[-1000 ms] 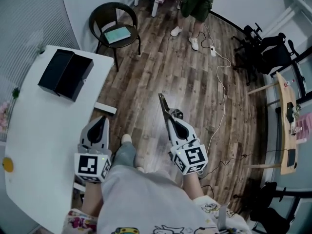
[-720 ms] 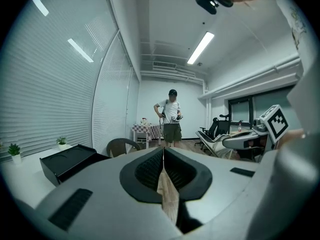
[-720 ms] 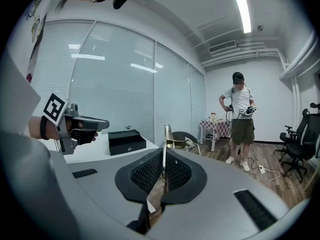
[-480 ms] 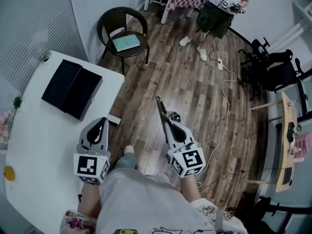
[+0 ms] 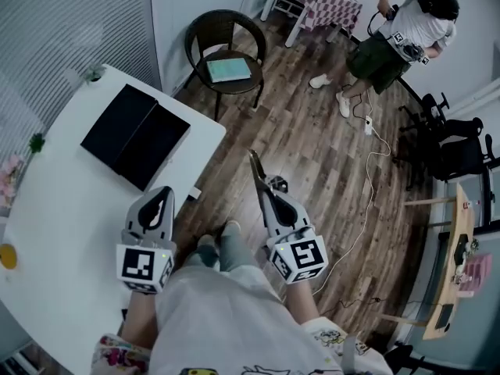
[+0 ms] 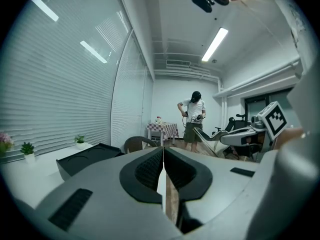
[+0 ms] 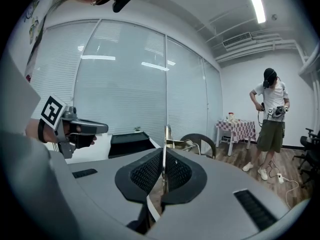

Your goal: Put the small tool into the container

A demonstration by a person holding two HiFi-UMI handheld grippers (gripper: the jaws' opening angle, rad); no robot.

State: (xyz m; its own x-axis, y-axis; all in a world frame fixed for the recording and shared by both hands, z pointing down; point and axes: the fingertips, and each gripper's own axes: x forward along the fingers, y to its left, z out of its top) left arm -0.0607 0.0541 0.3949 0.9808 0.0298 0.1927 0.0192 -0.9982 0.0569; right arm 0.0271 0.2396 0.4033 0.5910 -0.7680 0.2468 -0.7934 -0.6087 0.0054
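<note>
The small tool (image 5: 257, 169) is held tight in the closed jaws of the right gripper (image 5: 269, 195), out over the floor. The left gripper (image 5: 159, 201) is closed with nothing in it. Since 1 second ago, the black container (image 5: 137, 135) on the white table (image 5: 55, 209) is seen closer to both grippers. The drop is likely near, but the tool is not yet over the container.

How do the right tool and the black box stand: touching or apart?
Apart. The head view shows the right tool over wooden floor, the black box away on the white table.
</note>
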